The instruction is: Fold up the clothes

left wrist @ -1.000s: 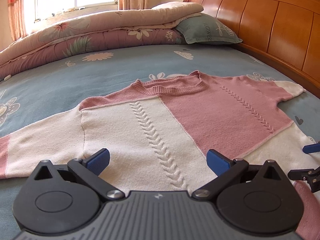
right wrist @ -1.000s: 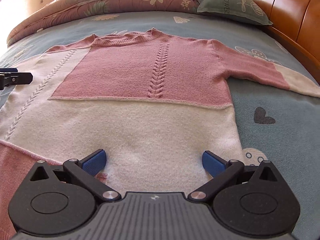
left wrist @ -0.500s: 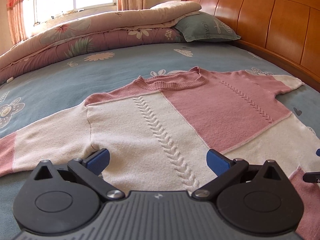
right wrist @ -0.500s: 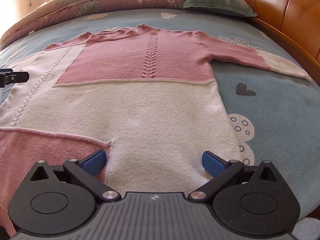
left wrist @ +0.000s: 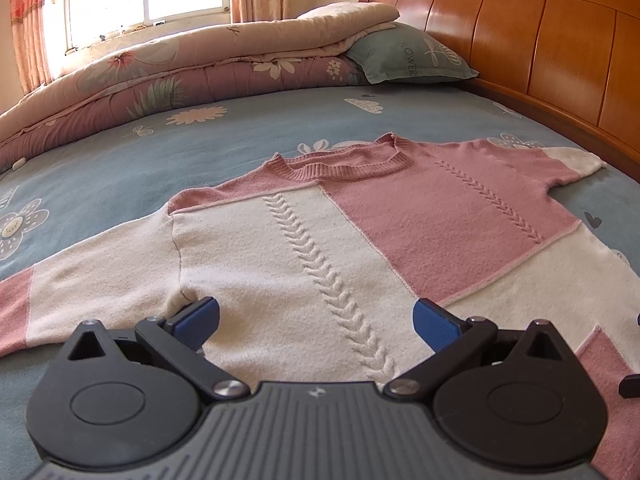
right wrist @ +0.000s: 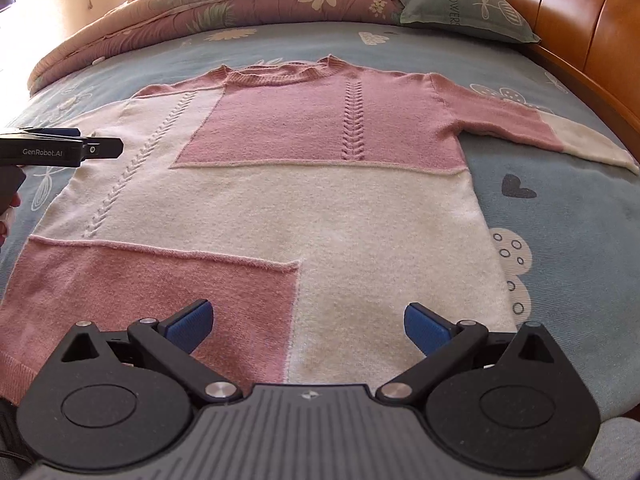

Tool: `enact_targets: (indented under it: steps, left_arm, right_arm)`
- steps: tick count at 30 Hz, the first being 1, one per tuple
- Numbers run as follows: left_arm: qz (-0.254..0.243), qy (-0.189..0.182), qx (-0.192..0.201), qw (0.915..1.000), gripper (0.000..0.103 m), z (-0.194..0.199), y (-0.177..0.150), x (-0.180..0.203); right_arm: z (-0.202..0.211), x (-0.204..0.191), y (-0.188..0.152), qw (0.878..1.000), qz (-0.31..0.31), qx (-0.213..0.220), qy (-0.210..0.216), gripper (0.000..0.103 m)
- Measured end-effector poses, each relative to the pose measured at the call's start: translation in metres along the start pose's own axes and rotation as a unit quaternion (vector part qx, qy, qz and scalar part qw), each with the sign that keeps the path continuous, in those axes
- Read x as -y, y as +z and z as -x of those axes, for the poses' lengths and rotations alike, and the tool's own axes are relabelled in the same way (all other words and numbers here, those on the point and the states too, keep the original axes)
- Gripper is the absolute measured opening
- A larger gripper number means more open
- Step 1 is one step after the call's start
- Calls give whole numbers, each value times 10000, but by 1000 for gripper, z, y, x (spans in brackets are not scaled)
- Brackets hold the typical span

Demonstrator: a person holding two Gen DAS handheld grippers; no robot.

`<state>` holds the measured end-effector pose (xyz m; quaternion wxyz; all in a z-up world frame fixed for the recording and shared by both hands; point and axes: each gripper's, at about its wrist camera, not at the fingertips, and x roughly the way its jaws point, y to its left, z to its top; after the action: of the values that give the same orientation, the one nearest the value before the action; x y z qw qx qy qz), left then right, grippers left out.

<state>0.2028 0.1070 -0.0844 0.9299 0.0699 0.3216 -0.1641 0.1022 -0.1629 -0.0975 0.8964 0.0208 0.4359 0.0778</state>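
left wrist view: the left gripper (left wrist: 314,320) sits low in the frame with its blue pads spread wide, nothing between them. the sweater (left wrist: 320,248) lies flat and face up on the bed sheet (left wrist: 200,152), filling the middle of the frame, collar toward the upper centre. its left pad (left wrist: 196,316) is at the underarm seam, lower left, where the near sleeve runs off toward the left edge; whether it touches the knit cannot be told. the far sleeve reaches the right edge near the headboard (left wrist: 560,60). folded quilts (left wrist: 180,72) and a pillow (left wrist: 408,56) lie along the top, well apart from the garment.

right wrist view: the right gripper (right wrist: 308,326) is likewise spread and empty, hovering over the hem at the bottom of the frame. the sweater's long axis runs from this hem straight up the frame to the collar (the cable stitch confirms the line). the left gripper (right wrist: 80,148) shows at the left edge, beside the body's side. the right sleeve stretches to the right edge.

judgement: folding not yet begun. the left gripper is nearer the left sleeve and underarm; the right is nearer the hem. no containers present.
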Motion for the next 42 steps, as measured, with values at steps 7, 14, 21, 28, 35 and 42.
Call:
enact_targets:
  steps: [7,14,21,28,35,42]
  left_arm:
    - [-27,-8,-21,10000,102,-1,-1,1]
    - [-70,-41,-22,10000,102,-1,0,4]
    - [-153,-40,-69,9999,102,-1,-2,6]
    - [-111,-59,-82,9999,102,-1,-2,7]
    - [-162,-60,-100,9998,102,-2,-2,9]
    - [-101,-80,-106,9999,102,-2,-1,8]
  right_arm:
    - [5,-10,-24,9978,-1,-395,537,103]
    - [28,-22,-27,9964,389,-422,632,103]
    - [14,-25,-33,9952,342,-558,722,103]
    - [34,3,-14,9972,81,-363,648,103]
    - [16,76,-15,9868,-1481,-320,572,103]
    - [32,100,-14,9806,-1918,-42,416,103]
